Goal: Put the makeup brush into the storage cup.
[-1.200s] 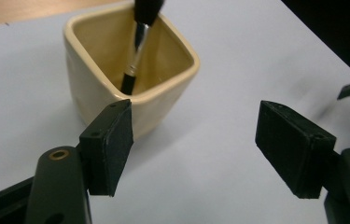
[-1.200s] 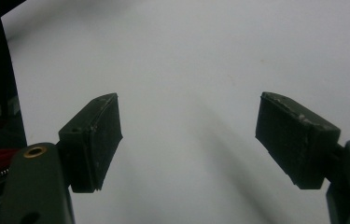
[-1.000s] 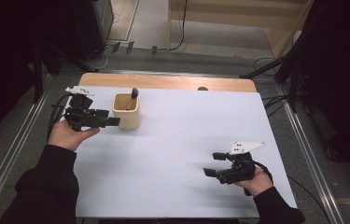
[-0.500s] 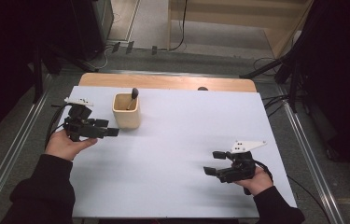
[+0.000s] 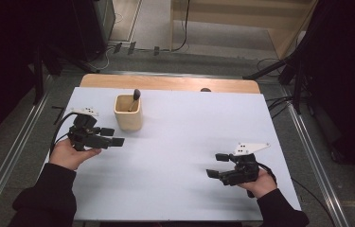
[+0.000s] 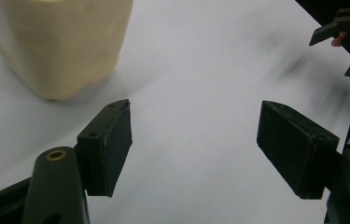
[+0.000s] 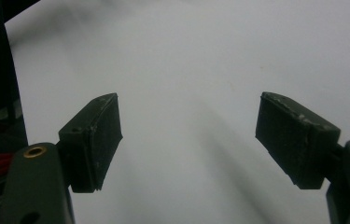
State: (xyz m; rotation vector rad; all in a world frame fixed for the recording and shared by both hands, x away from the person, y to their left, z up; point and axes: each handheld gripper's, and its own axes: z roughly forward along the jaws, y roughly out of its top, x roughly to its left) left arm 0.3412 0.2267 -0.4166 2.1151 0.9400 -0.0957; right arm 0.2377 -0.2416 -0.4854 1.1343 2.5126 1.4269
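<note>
On a white-covered table (image 5: 180,142), seen from above, a person's two hands each hold a black two-jaw gripper. Toward the far left of the table stands a pale wooden cup (image 5: 128,112), upright, with a dark-tipped tool handle (image 5: 135,96) leaning out of it. The left gripper (image 5: 113,136) hovers just beside the cup on its near left side, not touching it, with its jaws pointing right and spread apart around nothing. In the left gripper view, the cup's rounded base (image 6: 60,42) sits ahead and to the left of the spread jaws, suggesting the hand is near enough to reach the cup or the tool in it. The right gripper (image 5: 215,166) rests well apart, near the table's near right corner, jaws also spread and empty, pointing left across bare cloth; it seems parked out of the way. In the right gripper view, blank white surface lies between the open pads (image 7: 95,140).
</note>
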